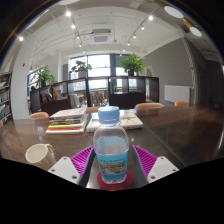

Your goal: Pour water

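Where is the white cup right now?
In the gripper view, the white cup sits on the brown table, left of the water bottle that stands between the claw fingers, in front of the stacked books.

I see the water bottle filling the gap between my fingers, so nothing else passes there. To the left, a white cup sits near the finger and blocks that side. Ahead, books and papers lie mid-table. The tabletop to the right looks open.
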Demonstrator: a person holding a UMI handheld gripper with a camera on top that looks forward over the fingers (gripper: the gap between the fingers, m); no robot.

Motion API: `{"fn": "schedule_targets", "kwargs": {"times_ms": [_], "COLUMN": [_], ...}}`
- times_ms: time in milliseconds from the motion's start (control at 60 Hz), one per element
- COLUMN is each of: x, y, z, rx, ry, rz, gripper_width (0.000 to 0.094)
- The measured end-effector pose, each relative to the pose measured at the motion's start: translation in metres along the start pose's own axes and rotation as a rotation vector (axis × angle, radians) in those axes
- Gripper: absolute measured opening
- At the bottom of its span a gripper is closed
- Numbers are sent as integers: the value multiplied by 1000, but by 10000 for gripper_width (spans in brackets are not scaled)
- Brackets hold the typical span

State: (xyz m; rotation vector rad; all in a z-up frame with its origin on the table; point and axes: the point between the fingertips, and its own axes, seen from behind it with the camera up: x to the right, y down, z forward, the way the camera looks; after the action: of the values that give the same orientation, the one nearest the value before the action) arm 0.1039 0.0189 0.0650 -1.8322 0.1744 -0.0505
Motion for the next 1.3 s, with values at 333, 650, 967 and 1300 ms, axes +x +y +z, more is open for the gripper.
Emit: {"fn": "schedule_targets", "kwargs": {"times_ms": [333,650,967,1300], "x": [-21,-91,-117,-113], "y": [33,69,27,-7], "z": [-134,-262,-326,-351], "rx": [-68,-122,-33,44], "ry": [20,-68,-112,-83], "rz": [45,-13,-51,-55], "gripper_width": [825,834,845,837]}}
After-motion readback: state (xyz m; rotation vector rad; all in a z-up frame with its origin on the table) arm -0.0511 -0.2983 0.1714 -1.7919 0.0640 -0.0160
